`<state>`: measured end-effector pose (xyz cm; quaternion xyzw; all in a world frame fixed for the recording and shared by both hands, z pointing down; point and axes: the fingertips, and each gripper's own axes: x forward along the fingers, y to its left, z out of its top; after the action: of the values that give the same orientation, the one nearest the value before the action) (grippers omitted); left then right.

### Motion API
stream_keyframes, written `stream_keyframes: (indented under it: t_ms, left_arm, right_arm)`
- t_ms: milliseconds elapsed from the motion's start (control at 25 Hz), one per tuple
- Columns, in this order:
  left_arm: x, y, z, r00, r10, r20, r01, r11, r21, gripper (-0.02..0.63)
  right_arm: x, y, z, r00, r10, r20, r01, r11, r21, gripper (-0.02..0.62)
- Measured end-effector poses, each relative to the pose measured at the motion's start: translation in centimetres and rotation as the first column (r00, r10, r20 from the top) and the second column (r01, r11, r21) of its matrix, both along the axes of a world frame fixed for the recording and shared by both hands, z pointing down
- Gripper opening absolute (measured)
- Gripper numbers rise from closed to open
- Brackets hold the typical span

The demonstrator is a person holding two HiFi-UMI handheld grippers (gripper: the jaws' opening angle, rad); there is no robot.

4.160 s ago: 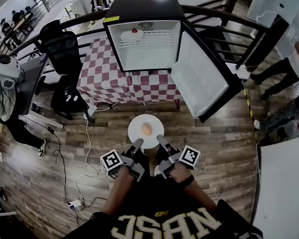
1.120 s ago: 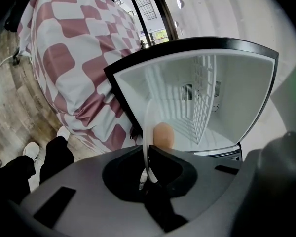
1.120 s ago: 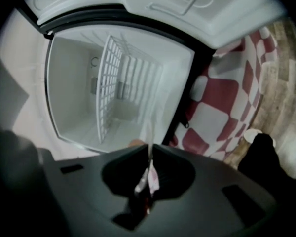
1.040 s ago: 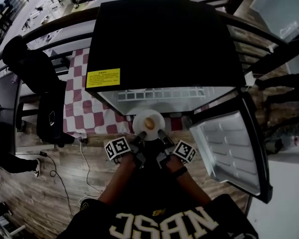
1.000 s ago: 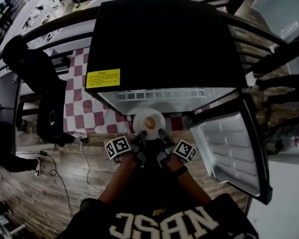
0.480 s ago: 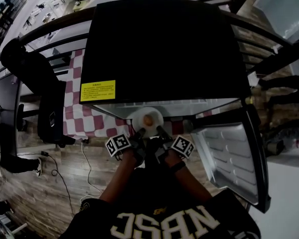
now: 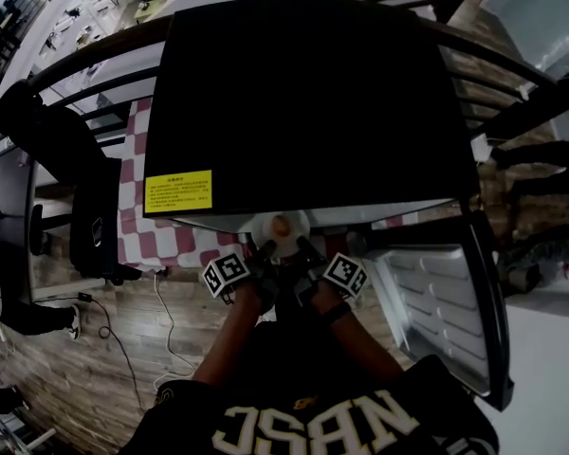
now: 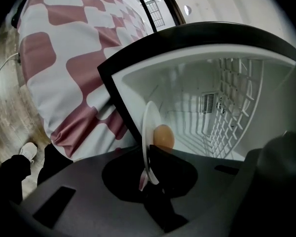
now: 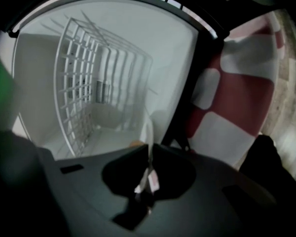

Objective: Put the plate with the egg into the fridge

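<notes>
Left gripper (image 7: 265,250) and right gripper (image 7: 302,246) clamp the round white plate (image 7: 264,230), seemingly to level its brown egg (image 7: 281,225). The open black fridge (image 7: 313,102) stands just ahead.

Worktop (image 7: 133,230) draped in a red-and-white checked cloth, bearing a black fridge (image 7: 313,102) with its door swung open. White wire shelf (image 8: 232,107) inside. Wooden plank floor (image 7: 95,349) below, carrying a trailing white cable (image 7: 163,301) and a black chair (image 7: 93,218).

Cannot read the print of the yellow label (image 7: 178,191) on the fridge (image 7: 313,93): too small. Sees only a blurred sliver of the egg (image 9: 135,143) behind a jaw of the right tool (image 9: 150,148). Loses the far rim of the plate (image 7: 283,230) under the fridge's top.
</notes>
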<state>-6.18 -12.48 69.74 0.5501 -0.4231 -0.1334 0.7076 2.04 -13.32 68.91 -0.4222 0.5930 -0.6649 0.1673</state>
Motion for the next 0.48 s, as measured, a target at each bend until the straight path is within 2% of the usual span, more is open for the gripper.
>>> stream_keyframes:
  t_ms: [160, 320, 480]
  left_arm:
    - [0.1, -1.0, 0.4, 1.0, -0.006, 0.005, 0.006, 1.0, 0.0, 0.04]
    - [0.3, -1.6, 0.7, 1.0, -0.006, 0.013, 0.007, 1.0, -0.008, 0.041]
    - [0.3, -2.0, 0.9, 1.0, -0.021, 0.01, 0.021, 1.0, -0.004, 0.041]
  right_arm:
    - [0.1, -0.8, 0.4, 1.0, 0.003, -0.014, -0.003, 1.0, -0.01, 0.037]
    - [0.4, -1.2, 1.1, 0.996, -0.009, -0.084, 0.006, 0.999, -0.038, 0.035]
    - [0.4, -1.6, 1.2, 0.995, 0.0, -0.103, -0.005, 0.999, -0.049, 0.037]
